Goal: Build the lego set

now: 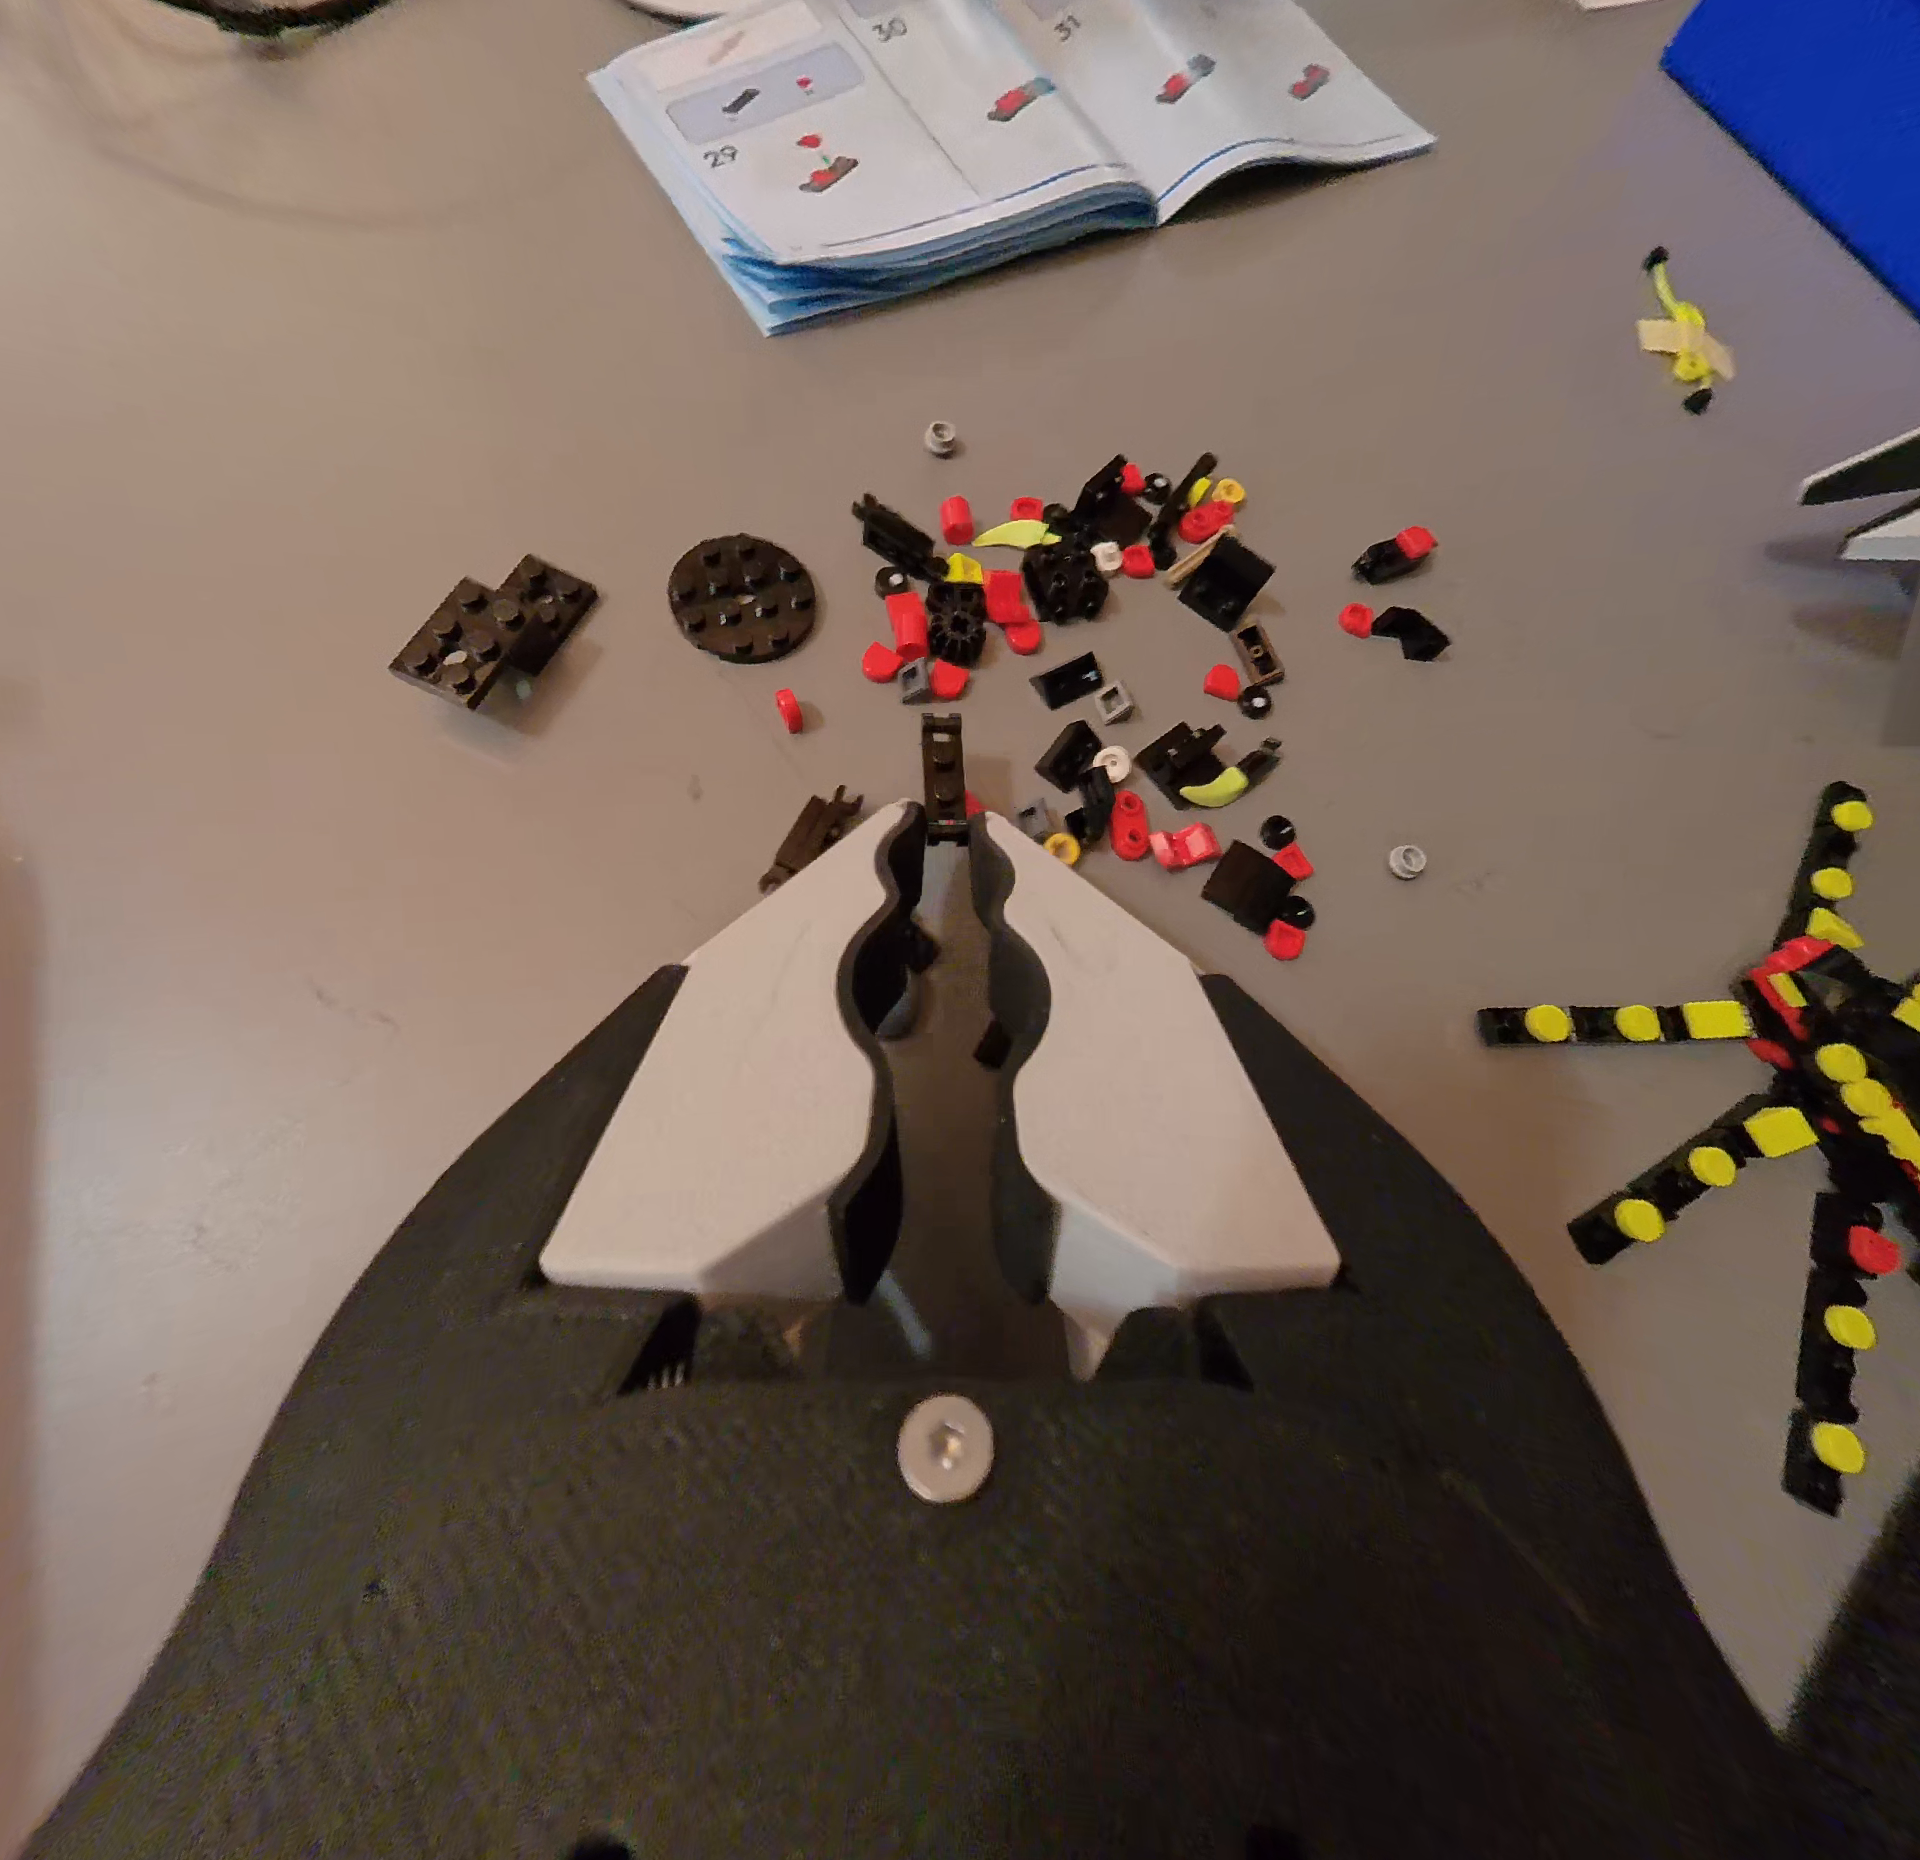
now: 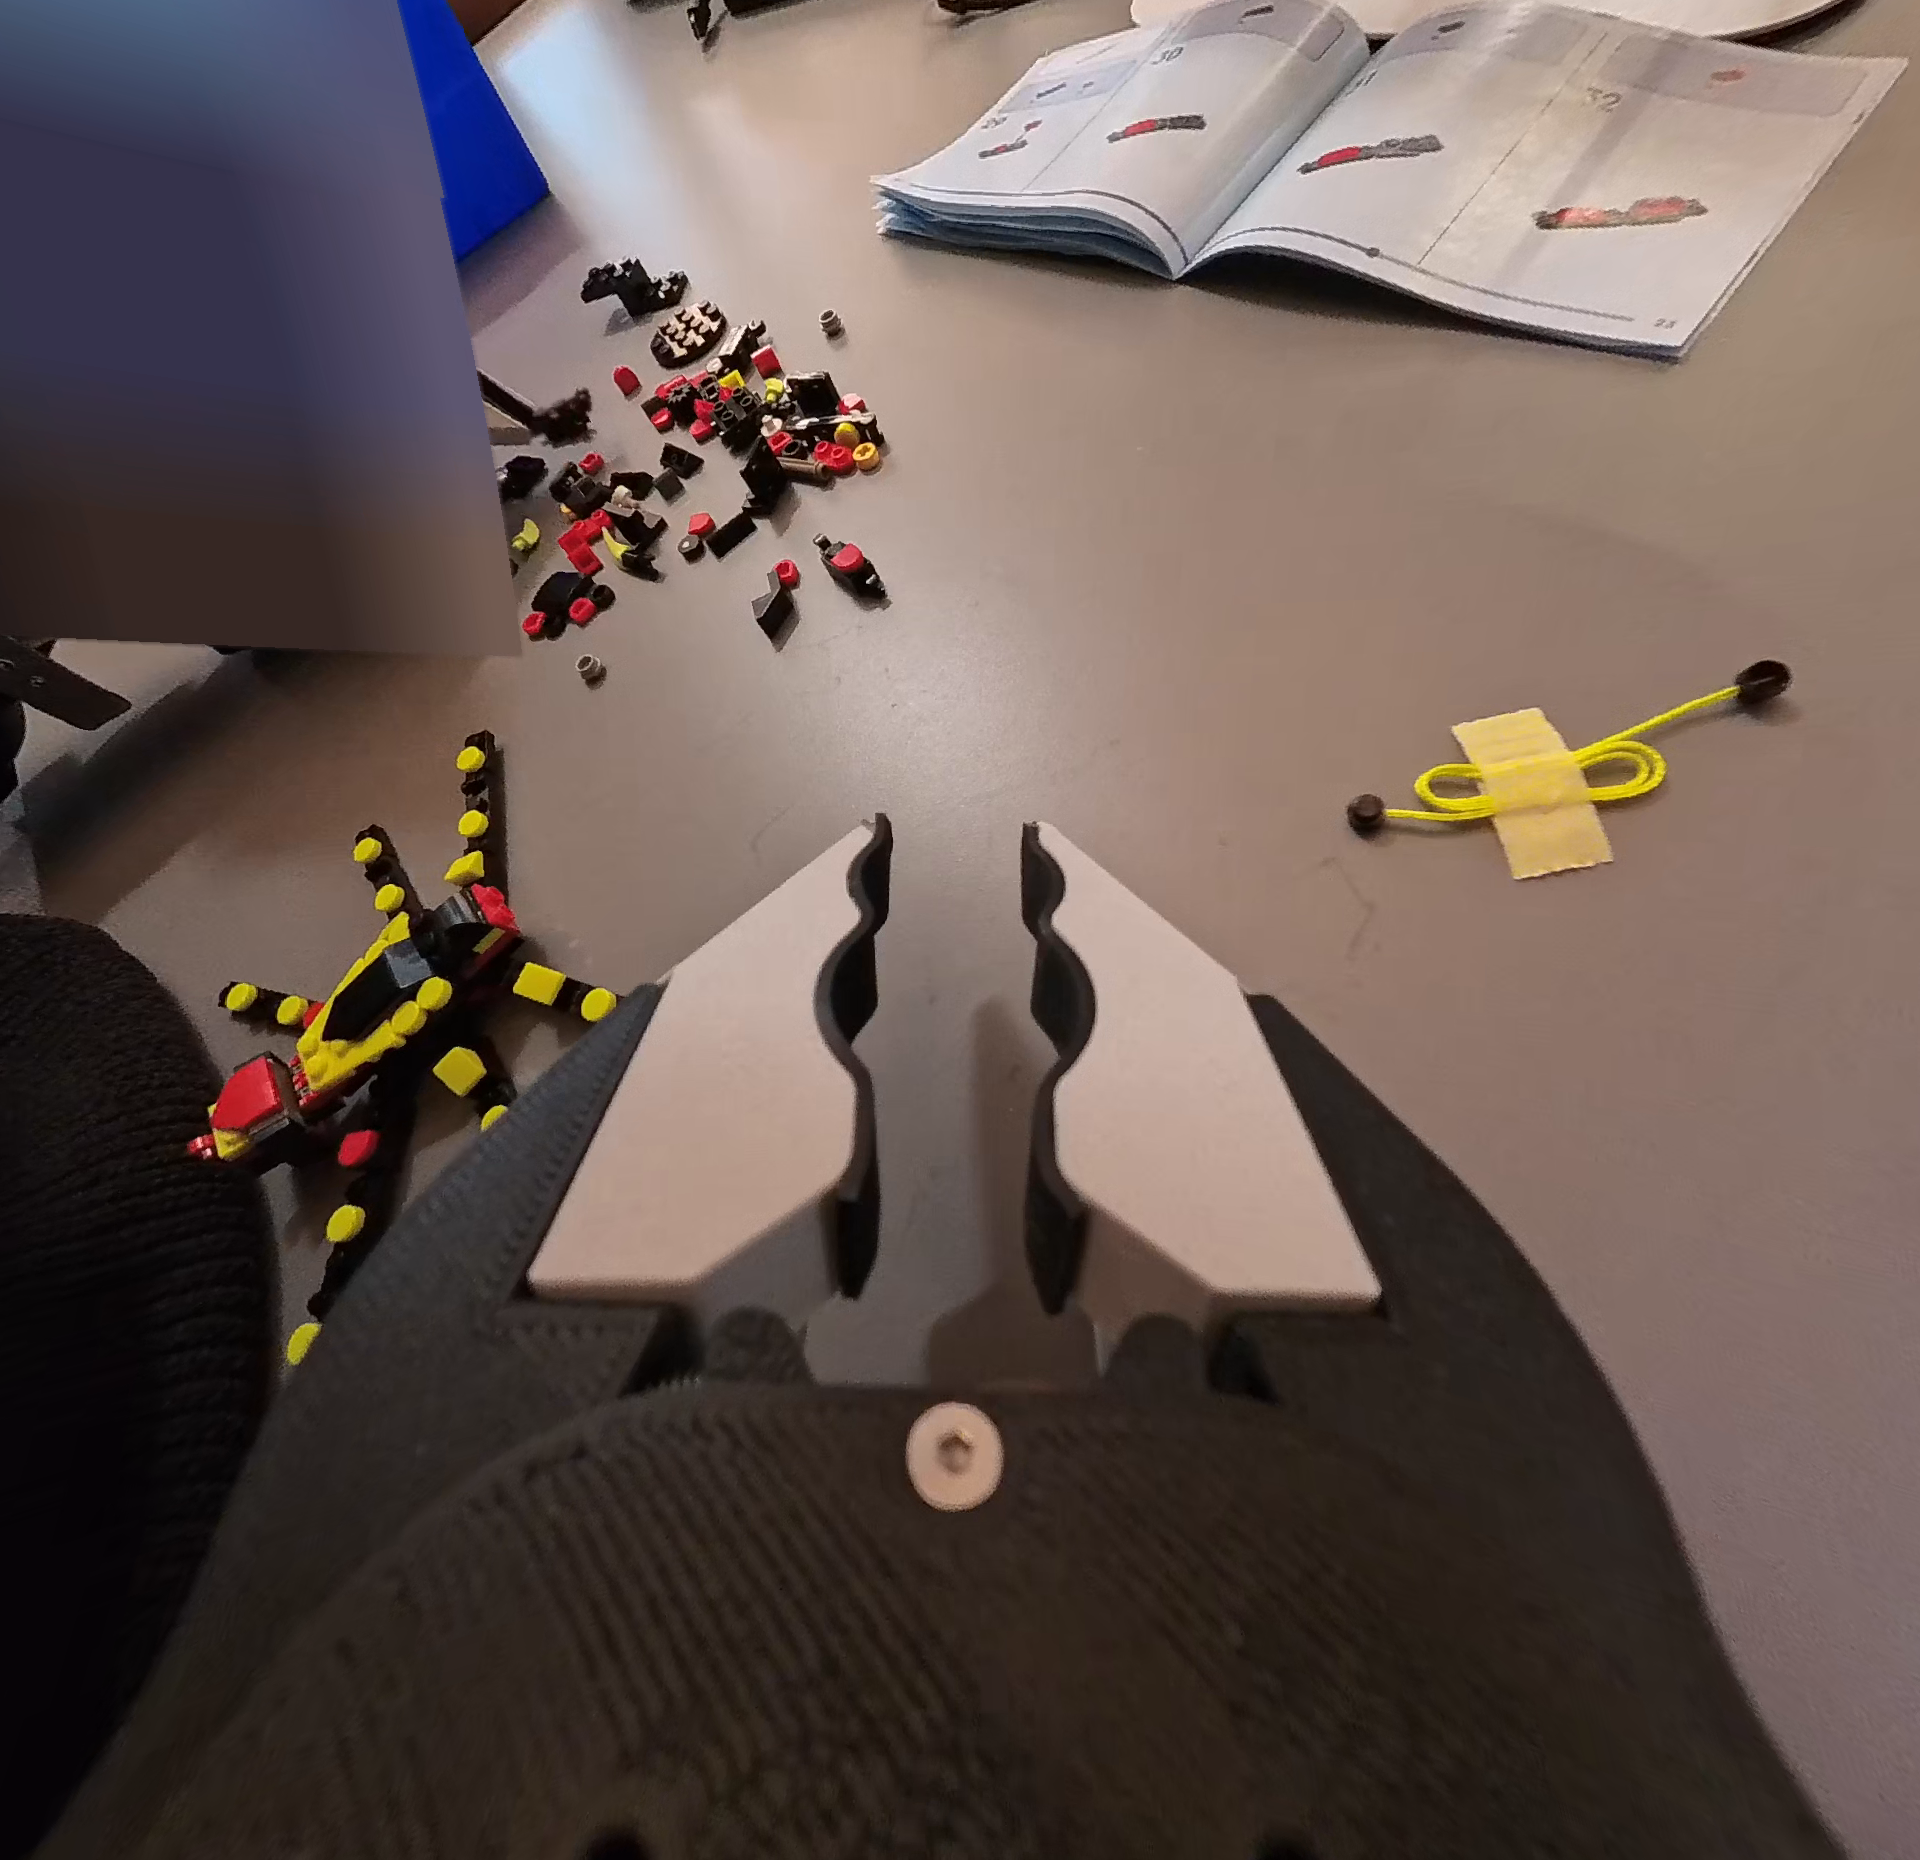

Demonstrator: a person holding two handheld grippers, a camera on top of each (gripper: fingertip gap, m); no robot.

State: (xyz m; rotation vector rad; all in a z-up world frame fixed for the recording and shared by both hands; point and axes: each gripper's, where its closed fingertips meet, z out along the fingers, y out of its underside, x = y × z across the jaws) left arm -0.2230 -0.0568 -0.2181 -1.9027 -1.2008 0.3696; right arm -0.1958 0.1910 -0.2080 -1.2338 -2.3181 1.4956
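Left wrist view. The left gripper (image 1: 943, 823) has its jaws drawn narrow, pinching a slim black plate piece (image 1: 942, 771) that stands out past the tips above the grey worktop (image 1: 312, 927). Just beyond lies the pile of loose pieces (image 1: 1101, 667), black, red and lime, with a round black plate (image 1: 744, 611) and a stepped black plate assembly (image 1: 494, 631) to its left. The open instruction booklet (image 1: 997, 117) lies farther off. At the right edge sits the part-built model (image 1: 1766, 1104), its black legs studded in yellow.

Right wrist view. The right gripper (image 2: 956, 844) hovers over bare worktop with its jaws moderately apart and nothing between them. The model (image 2: 384, 1010) lies to its left, with a red and yellow body and several spread legs; the loose pieces (image 2: 707, 460) are well beyond it. A yellow cord under tape (image 2: 1538, 782) lies to the right, unused.

Progress, as a judgement: the main body and legs appear assembled, yet many small parts remain loose, so a good share of the build is still to do.
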